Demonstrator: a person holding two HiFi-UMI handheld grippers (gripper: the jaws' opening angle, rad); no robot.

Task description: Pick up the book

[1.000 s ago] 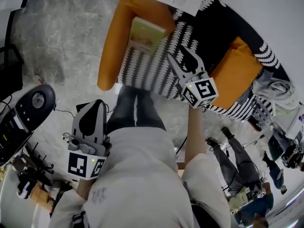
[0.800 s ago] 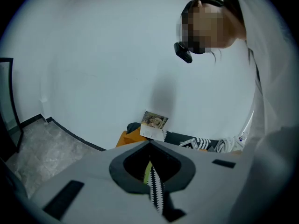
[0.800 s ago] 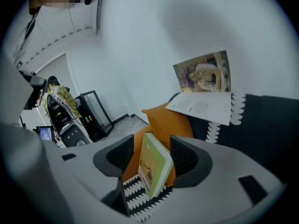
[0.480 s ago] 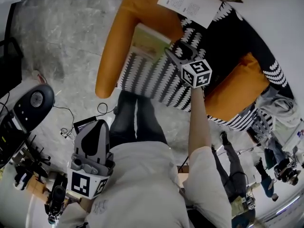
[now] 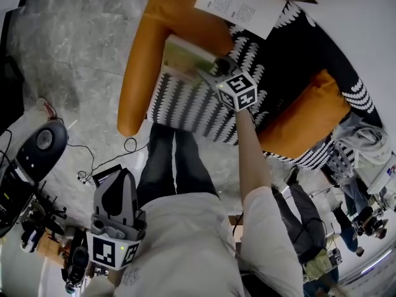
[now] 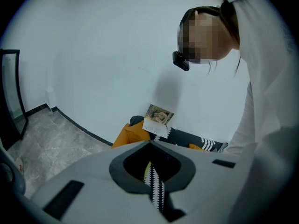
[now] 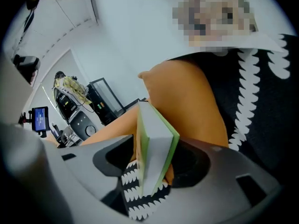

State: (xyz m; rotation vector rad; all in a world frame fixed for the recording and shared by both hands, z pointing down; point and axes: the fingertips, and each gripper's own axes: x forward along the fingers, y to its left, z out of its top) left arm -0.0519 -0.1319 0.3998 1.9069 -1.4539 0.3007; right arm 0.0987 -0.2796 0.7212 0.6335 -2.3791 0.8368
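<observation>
A thick book (image 5: 184, 55) with a green cover lies on the black-and-white patterned sofa seat (image 5: 185, 107), against the orange armrest (image 5: 139, 73). My right gripper (image 5: 208, 74) reaches out to it at arm's length. In the right gripper view the book (image 7: 155, 143) stands edge-on between the wide-apart jaws of the right gripper (image 7: 152, 174), with a gap on each side. My left gripper (image 5: 119, 178) hangs low beside my body, away from the sofa, jaws together with nothing in them. In the left gripper view, the left gripper (image 6: 153, 181) shows only a thin slit.
An orange cushion (image 5: 306, 113) lies on the sofa's right. A white printed sheet (image 5: 238, 2) leans at the sofa's back. A black round device (image 5: 40, 144), cables and gear sit on the grey floor at left. Another person's legs (image 5: 309, 218) stand at right.
My right gripper has come down and forward to the book, which now sits between its jaws. The left gripper has sunk a little beside my body.
</observation>
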